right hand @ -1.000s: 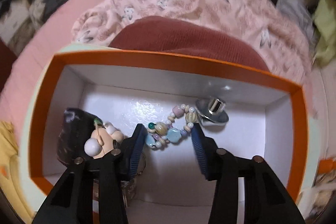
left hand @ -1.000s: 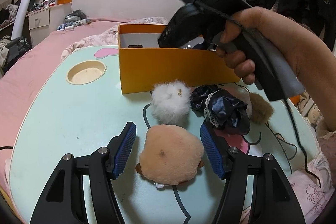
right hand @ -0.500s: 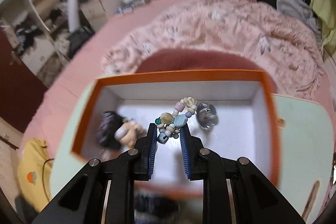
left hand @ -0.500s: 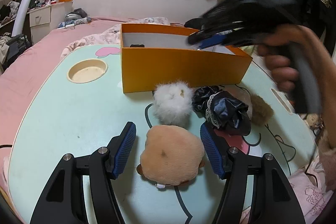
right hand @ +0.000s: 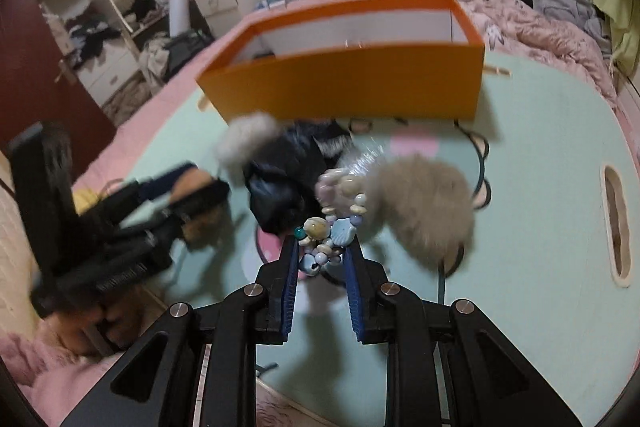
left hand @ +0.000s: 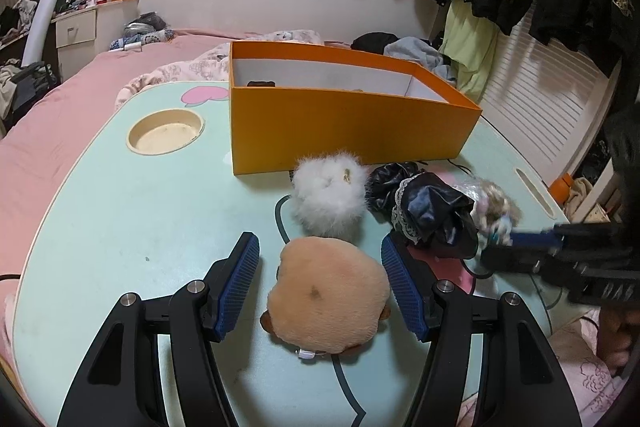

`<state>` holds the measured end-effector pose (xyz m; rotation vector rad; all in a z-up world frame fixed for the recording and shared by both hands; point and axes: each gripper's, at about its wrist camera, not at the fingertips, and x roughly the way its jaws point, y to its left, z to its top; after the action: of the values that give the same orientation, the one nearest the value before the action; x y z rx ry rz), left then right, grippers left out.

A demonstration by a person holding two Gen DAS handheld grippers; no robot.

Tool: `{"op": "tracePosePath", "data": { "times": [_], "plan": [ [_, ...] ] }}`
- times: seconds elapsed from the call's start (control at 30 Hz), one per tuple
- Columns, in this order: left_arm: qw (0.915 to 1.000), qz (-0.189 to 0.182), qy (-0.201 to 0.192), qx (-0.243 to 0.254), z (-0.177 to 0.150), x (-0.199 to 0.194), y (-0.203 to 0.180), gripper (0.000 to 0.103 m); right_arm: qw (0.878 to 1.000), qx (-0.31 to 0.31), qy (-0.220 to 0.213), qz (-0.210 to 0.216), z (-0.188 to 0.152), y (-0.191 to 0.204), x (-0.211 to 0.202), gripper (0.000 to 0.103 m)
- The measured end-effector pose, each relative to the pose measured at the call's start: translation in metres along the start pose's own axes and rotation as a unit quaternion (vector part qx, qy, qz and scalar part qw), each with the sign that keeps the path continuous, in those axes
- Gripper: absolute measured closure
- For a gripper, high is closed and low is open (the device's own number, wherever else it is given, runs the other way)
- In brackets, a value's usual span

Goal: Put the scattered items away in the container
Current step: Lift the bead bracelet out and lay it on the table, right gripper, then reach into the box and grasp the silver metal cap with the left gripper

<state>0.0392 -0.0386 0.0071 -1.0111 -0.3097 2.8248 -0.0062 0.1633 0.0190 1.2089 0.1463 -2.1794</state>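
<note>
The right hand-held gripper is clamped on a bead bracelet above the mint-green surface, which sits on a pink bed. The left hand-held gripper stands half-open around a tan plush. A second ago the right one hovered over the orange box; it has since closed and carried the bracelet out.

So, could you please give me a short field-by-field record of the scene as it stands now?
container: orange box, open top, on the green table
left hand-held gripper: open around the tan plush toy
right hand-held gripper: shut on the bead bracelet
loose on the table: white fluffy ball, black cloth, beige fluffy ball
</note>
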Motion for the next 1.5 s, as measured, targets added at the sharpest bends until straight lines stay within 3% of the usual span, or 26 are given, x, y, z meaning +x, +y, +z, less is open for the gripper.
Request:
{"op": "tracePosePath", "data": {
  "times": [0.27, 0.43, 0.5, 0.57, 0.6, 0.8, 0.9, 1.03, 1.13, 1.23, 1.3, 1.47, 1.5],
  "plan": [
    [1.0, 0.0, 0.005, -0.001, 0.0, 0.001, 0.001, 0.039, 1.0, -0.001, -0.012, 0.001, -0.003, -0.002, 0.004, 0.081],
    [1.0, -0.002, 0.006, -0.001, 0.0, 0.002, 0.001, 0.039, 0.999, 0.023, -0.024, 0.033, -0.005, -0.012, 0.003, 0.079],
    [1.0, -0.002, 0.005, -0.002, 0.0, 0.002, 0.002, 0.039, 0.998, 0.029, -0.029, 0.042, -0.007, -0.012, 0.001, 0.074],
    [1.0, -0.002, 0.001, -0.002, 0.0, 0.0, 0.002, 0.039, 0.998, 0.027, -0.04, 0.028, -0.01, -0.008, -0.003, 0.052],
    [1.0, -0.003, -0.002, -0.001, 0.001, -0.001, 0.002, 0.039, 0.998, 0.026, -0.05, 0.012, -0.012, -0.007, -0.007, 0.048],
    [0.9989, -0.012, -0.038, 0.022, 0.031, -0.022, -0.011, 0.039, 0.992, 0.025, -0.125, -0.02, -0.019, -0.005, -0.036, 0.047],
    [0.9986, -0.018, 0.021, 0.046, 0.078, -0.012, -0.029, 0.039, 0.992, 0.025, -0.124, -0.018, -0.018, -0.003, -0.034, 0.047],
    [0.9949, -0.05, 0.083, 0.029, 0.141, 0.024, -0.036, 0.039, 0.993, 0.024, -0.119, -0.013, -0.021, -0.005, -0.033, 0.047],
    [0.9912, -0.022, 0.122, 0.045, 0.174, 0.072, -0.044, 0.039, 0.992, 0.028, -0.119, -0.009, -0.022, -0.014, -0.035, 0.047],
    [0.9836, -0.004, 0.178, 0.031, 0.178, 0.118, -0.044, 0.04, 0.992, 0.033, -0.118, -0.007, -0.022, -0.015, -0.035, 0.047],
    [0.9792, 0.017, 0.2, 0.03, 0.174, 0.14, -0.047, 0.046, 0.992, 0.035, -0.119, -0.005, -0.023, -0.016, -0.036, 0.047],
    [0.9719, 0.055, 0.227, 0.025, 0.164, 0.171, -0.052, 0.047, 0.992, 0.043, -0.117, 0.004, -0.024, -0.019, -0.036, 0.047],
    [0.9724, 0.061, 0.224, 0.026, 0.163, 0.174, -0.054, 0.052, 0.992, 0.044, -0.116, 0.005, -0.024, -0.02, -0.036, 0.047]
  ]
}}
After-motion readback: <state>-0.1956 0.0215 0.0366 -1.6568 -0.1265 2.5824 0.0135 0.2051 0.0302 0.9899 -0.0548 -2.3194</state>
